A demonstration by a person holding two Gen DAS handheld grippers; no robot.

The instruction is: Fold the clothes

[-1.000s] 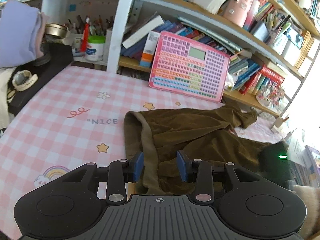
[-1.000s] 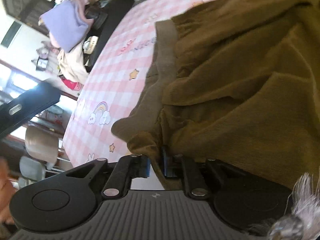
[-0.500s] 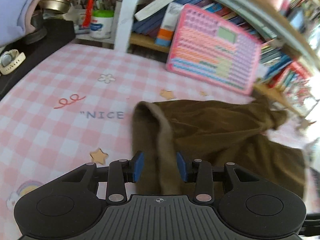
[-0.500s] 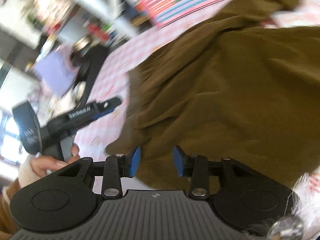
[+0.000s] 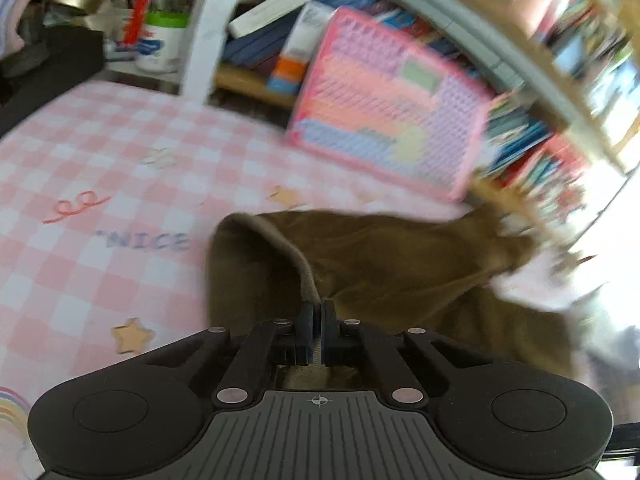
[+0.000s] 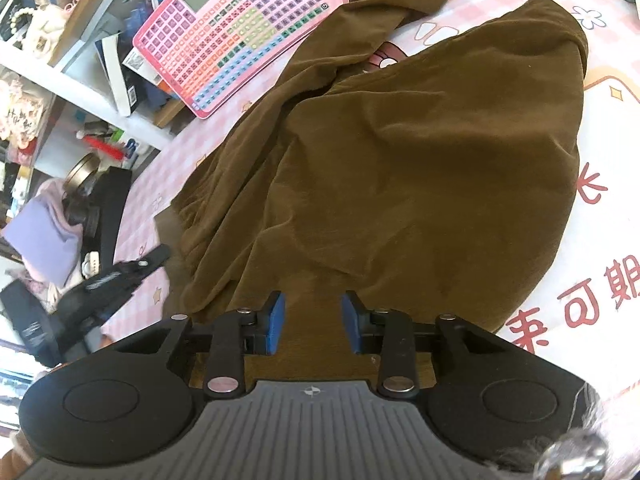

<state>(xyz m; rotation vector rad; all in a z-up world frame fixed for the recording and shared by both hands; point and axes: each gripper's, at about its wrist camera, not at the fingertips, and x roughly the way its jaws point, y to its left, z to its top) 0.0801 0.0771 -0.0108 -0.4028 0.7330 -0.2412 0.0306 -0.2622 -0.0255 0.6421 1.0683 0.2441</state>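
A brown garment point(image 5: 400, 264) lies crumpled on the pink checked tablecloth point(image 5: 100, 160). Its ribbed edge runs up into my left gripper point(image 5: 320, 316), which is shut on that edge. In the right wrist view the garment point(image 6: 400, 160) spreads across most of the picture. My right gripper point(image 6: 312, 320) hovers over the garment's near part, jaws apart and closing, brown cloth below them, the blue pads point(image 6: 276, 320) not pressing on it. The left gripper point(image 6: 120, 276) shows as a black shape at the garment's left edge.
A pink toy keyboard point(image 5: 384, 112) leans against the bookshelf point(image 5: 248, 80) behind the garment. A pen cup point(image 5: 160, 44) stands at the back left. A black block with purple cloth point(image 6: 44, 240) borders the table's left side.
The left jaws, open around the ribbed edge before, have shut on it. The right gripper let go of the cloth edge, opened, rolled and shifted over the garment's broad part.
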